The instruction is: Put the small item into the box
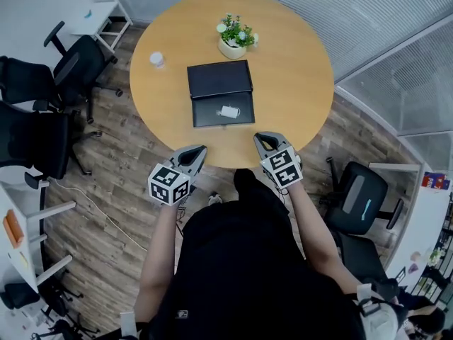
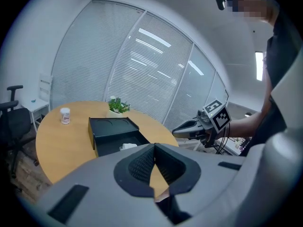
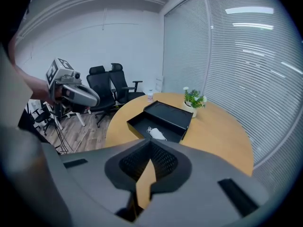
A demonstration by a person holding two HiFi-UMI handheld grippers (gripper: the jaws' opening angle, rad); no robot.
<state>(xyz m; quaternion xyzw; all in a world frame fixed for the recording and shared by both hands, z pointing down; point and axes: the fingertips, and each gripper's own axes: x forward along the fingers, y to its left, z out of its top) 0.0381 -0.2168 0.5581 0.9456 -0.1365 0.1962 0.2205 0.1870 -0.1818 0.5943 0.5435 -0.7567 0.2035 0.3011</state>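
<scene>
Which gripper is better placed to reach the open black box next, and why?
Right, narrowly: the right gripper reaches further over the table edge, nearer the box and its white item than the left gripper. Both are shut and empty.

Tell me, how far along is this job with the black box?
It looks essentially done: the small white item lies inside the open black box. Nothing is in hand: the left claw and right claw are both shut and empty, at the table edge, apart from the box. Possibly only closing the box is left.
</scene>
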